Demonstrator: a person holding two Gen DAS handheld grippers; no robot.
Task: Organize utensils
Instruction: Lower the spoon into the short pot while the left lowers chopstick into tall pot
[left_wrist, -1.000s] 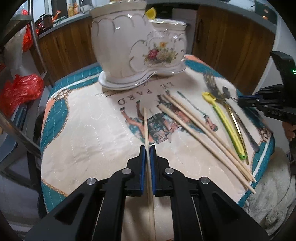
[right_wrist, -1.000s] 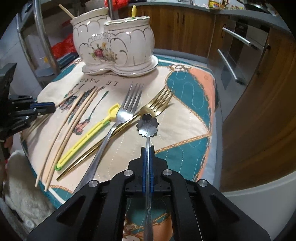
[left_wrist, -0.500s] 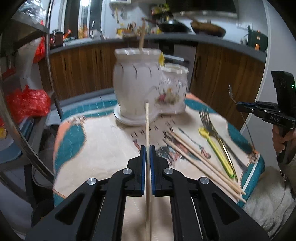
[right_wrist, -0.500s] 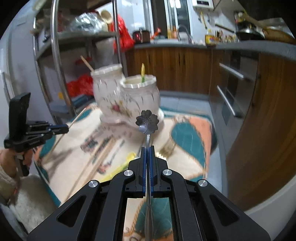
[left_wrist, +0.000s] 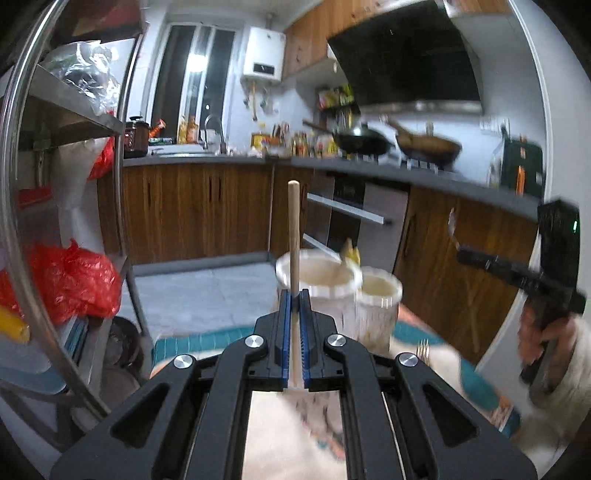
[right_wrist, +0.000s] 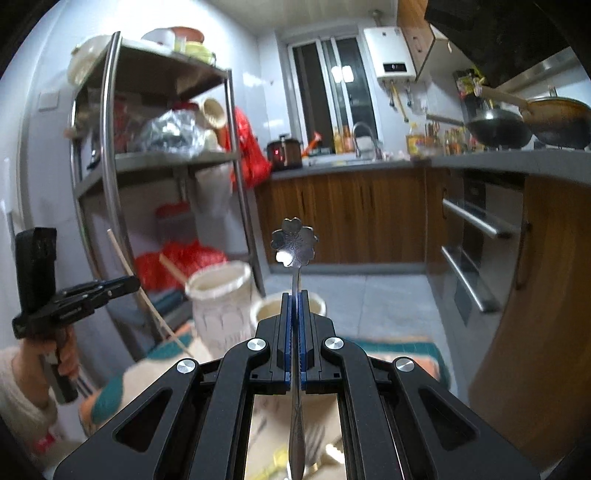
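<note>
A wooden chopstick (left_wrist: 293, 236) is clamped upright in the closed left gripper (left_wrist: 294, 301), raised above the taller cup of the white ceramic holder (left_wrist: 314, 280), and a flower-headed spoon (right_wrist: 294, 242) is pinched in the closed right gripper (right_wrist: 294, 301) above the shorter cup (right_wrist: 288, 308). Neither is in the holder yet. The holder already carries a stick and something yellow, while a fork (left_wrist: 422, 349) and other blurred cutlery lie on the cloth-covered bench (left_wrist: 288, 424), so much sorting seems left.

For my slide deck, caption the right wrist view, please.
Right gripper shut on a flower-bowled spoon, raised above the twin ceramic holder.
</note>
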